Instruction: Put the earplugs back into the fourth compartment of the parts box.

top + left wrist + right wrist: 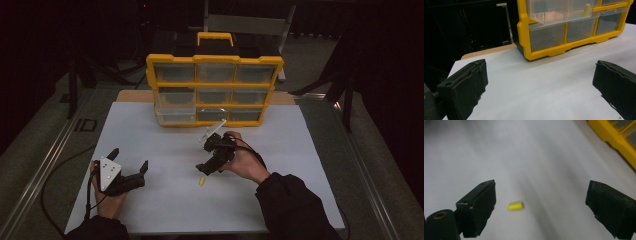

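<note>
Right gripper view has a small yellow earplug lying sideways lower centre on bare white worktop, between the right gripper's spread fingers.

A white table top carries everything, with a strip of bare wood showing along its far edge. A yellow organiser with 9 clear drawers stands upright at the far middle, its base on the white surface. 1 small yellow plug lies on its side near the centre, well apart from the organiser.
</note>
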The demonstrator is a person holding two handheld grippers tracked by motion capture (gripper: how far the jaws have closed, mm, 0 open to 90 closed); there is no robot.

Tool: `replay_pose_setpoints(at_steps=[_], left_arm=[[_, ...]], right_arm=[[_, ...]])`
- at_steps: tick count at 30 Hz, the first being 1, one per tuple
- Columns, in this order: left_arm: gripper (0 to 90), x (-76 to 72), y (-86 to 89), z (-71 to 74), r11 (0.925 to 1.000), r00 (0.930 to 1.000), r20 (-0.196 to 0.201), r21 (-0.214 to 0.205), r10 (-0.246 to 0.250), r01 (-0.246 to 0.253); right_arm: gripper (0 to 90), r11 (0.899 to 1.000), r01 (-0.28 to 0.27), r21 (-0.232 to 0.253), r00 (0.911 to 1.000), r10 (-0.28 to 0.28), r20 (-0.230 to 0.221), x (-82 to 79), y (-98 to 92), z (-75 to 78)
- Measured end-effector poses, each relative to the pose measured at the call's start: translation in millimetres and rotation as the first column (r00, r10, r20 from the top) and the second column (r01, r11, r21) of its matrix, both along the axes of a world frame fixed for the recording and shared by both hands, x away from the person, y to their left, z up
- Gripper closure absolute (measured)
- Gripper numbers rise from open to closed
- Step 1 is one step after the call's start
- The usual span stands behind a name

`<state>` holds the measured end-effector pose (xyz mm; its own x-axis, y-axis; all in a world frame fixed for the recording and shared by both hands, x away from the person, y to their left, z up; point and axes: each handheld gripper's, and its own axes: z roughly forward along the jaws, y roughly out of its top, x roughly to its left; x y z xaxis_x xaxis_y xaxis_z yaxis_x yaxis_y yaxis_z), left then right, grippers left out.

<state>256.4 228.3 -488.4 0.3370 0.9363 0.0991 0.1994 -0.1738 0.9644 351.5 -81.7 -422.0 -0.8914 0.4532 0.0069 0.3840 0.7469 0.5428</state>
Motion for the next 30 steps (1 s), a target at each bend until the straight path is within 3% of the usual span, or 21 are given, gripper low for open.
replay_pose_setpoints(at_steps=[6, 19, 30], left_arm=[[0.7, 0.0, -0.2, 0.0, 1.0, 1.0, 0.001, 0.0, 0.0, 0.0], [0.7, -0.2, 0.0, 0.2, 1.0, 1.0, 0.001, 0.0, 0.001, -0.001], [0.7, -0.1, -0.1, 0.1, 1.0, 1.0, 0.001, 0.0, 0.0, 0.0]], right_arm=[[12.6, 0.999, -0.011, -0.037, 0.9996, 0.01, -0.026, -2.3, 1.1, -13.0], [16.6, 0.997, -0.032, -0.07, 0.9981, 0.028, -0.055, -9.6, 7.7, -33.8], [17.8, 0.995, -0.044, -0.091, 0.9976, 0.039, -0.058, -9.7, 9.3, -47.5]])
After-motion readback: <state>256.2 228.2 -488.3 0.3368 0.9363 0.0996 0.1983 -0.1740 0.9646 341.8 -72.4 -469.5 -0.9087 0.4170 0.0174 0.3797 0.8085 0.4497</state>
